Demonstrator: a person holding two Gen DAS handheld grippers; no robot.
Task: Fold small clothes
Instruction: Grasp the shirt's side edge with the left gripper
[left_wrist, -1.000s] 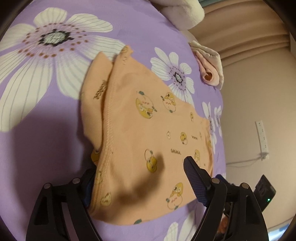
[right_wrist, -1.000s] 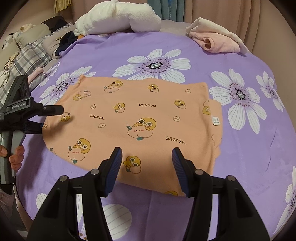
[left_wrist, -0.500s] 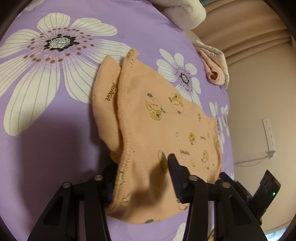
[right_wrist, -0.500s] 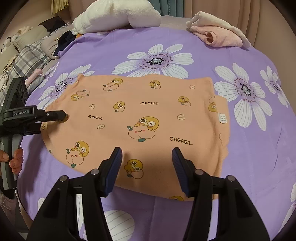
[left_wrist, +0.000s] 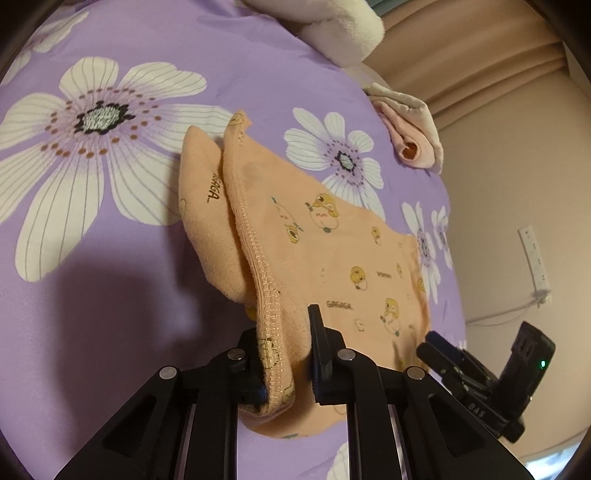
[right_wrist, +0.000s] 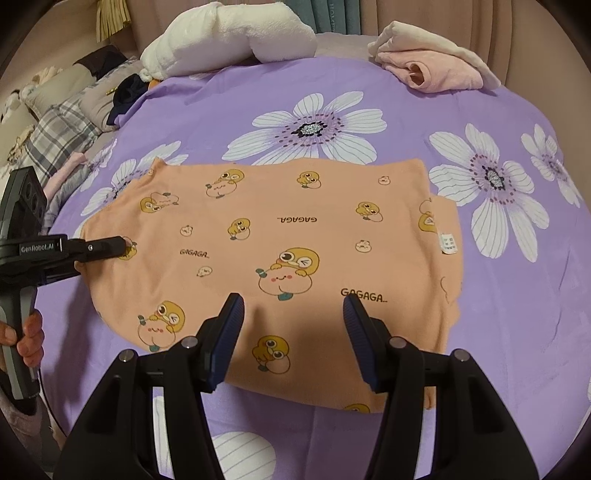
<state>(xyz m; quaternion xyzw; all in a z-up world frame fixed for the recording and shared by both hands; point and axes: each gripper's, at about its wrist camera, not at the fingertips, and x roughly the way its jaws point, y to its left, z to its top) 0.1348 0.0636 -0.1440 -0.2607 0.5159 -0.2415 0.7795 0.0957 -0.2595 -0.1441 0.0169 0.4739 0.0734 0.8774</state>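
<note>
Closing our left gripper (left_wrist: 286, 356) on the stitched edge of the orange garment (right_wrist: 280, 254), we are now pinching a fold of cloth that a second ago was only lying between wide-spread fingers. From the right wrist view that same left gripper (right_wrist: 122, 245) is biting the garment's left border, and the edge is puckering slightly there. We are judging this as the grasp for the next fold: the held side is ready to be lifted and carried across. Our right gripper (right_wrist: 291, 332) is hovering over the near hem with its fingers spread, touching nothing we can make out.

The garment is lying mostly flat near the middle of the purple flowered bedspread (right_wrist: 332, 96), its label (right_wrist: 448, 243) showing at the right side. Farther off, a pink folded cloth (right_wrist: 432, 70) and a white plush pillow (right_wrist: 229, 40) are sitting at the far edge, with plaid bedding (right_wrist: 62, 125) to the left and curtains behind.
</note>
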